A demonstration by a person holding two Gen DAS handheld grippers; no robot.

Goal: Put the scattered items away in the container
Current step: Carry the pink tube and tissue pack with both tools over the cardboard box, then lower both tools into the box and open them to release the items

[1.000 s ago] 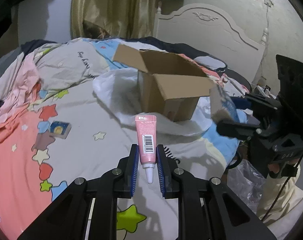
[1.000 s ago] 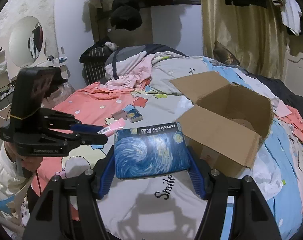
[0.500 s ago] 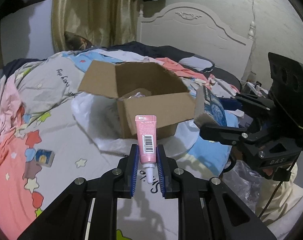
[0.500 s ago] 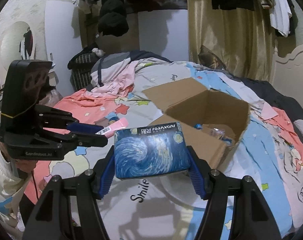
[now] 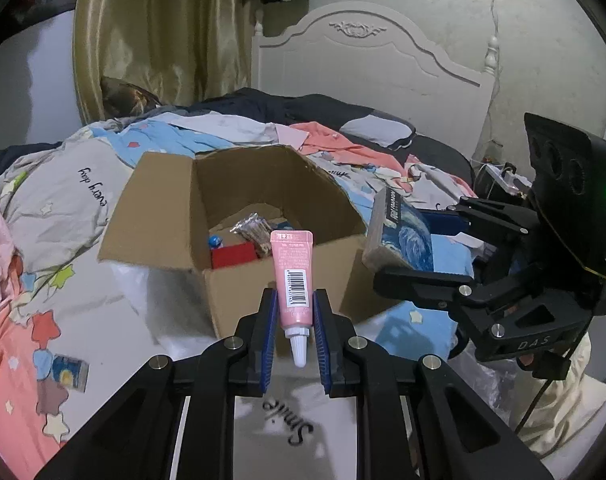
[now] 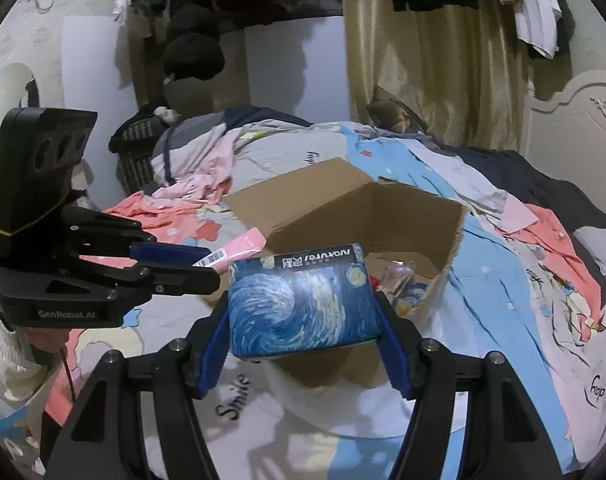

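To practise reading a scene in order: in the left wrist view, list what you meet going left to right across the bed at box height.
Small blue card on the bedspread → open cardboard box → pink tube held by the left gripper → blue swirl-patterned box → right gripper.

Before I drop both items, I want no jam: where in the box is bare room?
The cardboard box is crowded at its near left corner with a red item and packets. The floor by its far wall is bare.
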